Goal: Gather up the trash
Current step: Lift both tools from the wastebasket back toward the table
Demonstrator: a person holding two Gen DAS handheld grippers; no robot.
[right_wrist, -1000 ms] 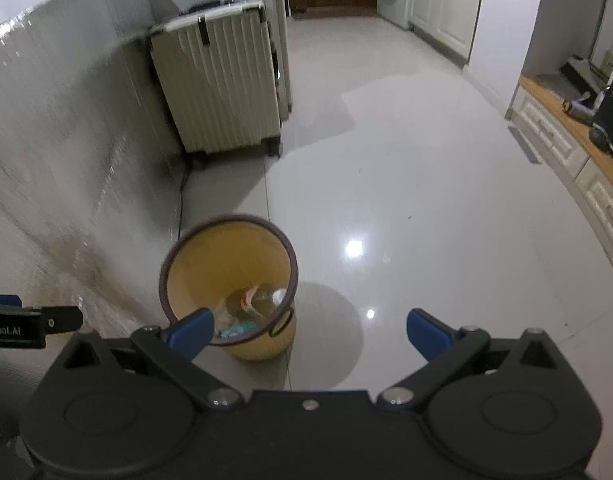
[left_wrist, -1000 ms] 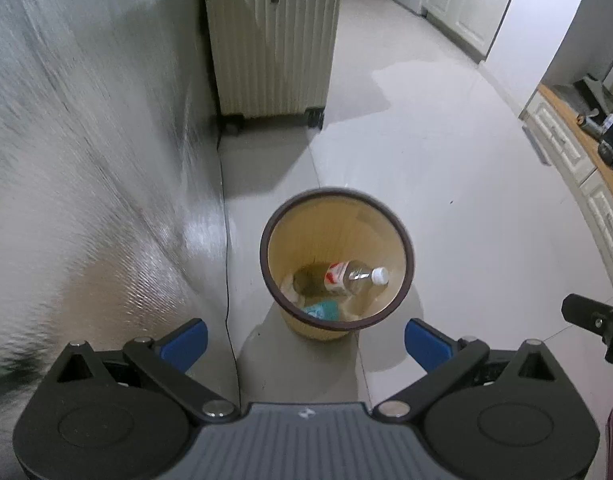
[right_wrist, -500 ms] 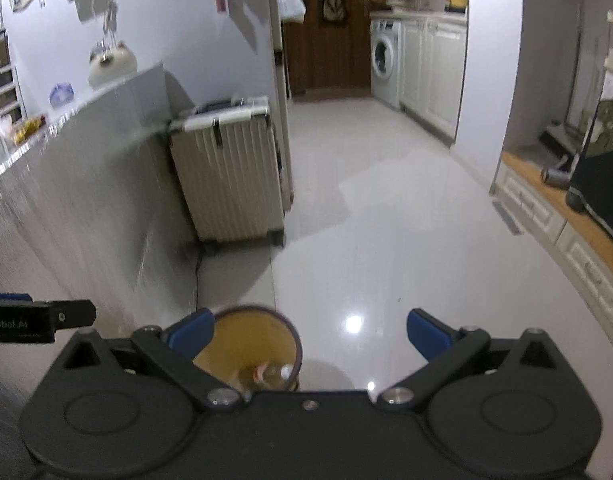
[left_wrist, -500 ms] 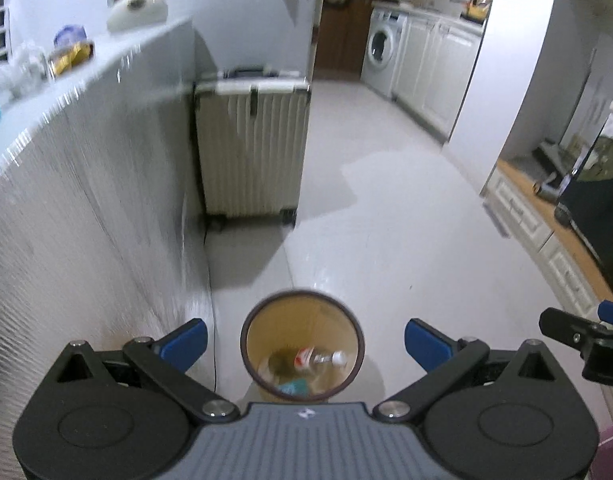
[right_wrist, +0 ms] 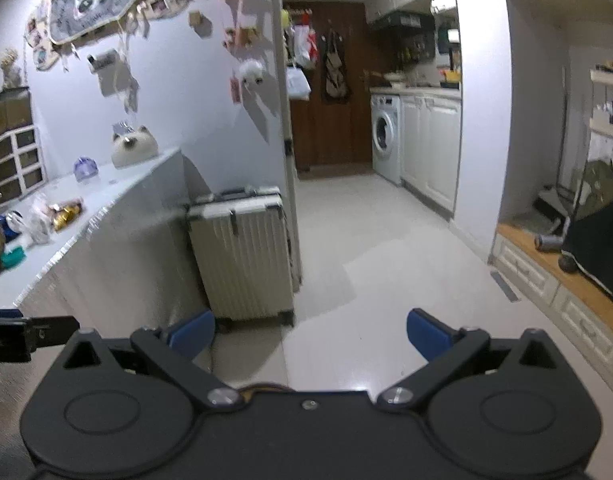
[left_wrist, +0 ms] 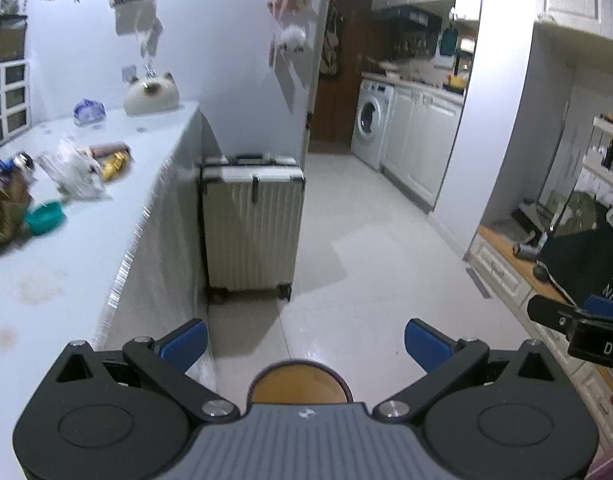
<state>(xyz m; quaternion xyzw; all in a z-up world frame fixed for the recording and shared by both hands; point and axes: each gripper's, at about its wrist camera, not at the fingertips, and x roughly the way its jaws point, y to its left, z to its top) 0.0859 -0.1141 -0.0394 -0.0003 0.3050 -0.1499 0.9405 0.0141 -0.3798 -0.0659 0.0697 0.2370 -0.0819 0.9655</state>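
Below the left gripper point(left_wrist: 305, 338), the yellow bin point(left_wrist: 299, 378) has slid almost out of view; both grippers' jaws stand apart, empty. Cameras have lifted toward the counter point(left_wrist: 78, 248), where wrappers point(left_wrist: 72, 172) likely come next.

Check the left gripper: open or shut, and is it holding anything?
Open and empty: the left gripper has its blue fingers spread wide, only floor between.

Left tongs point(left_wrist: 305, 341): black linkage arms with silver screws, two round black discs, blue pads point(left_wrist: 424, 343) at the tips, and a ribbed grey body bearing a small white logo. Right tongs point(right_wrist: 310, 334) are alike (body plain black, one central screw).
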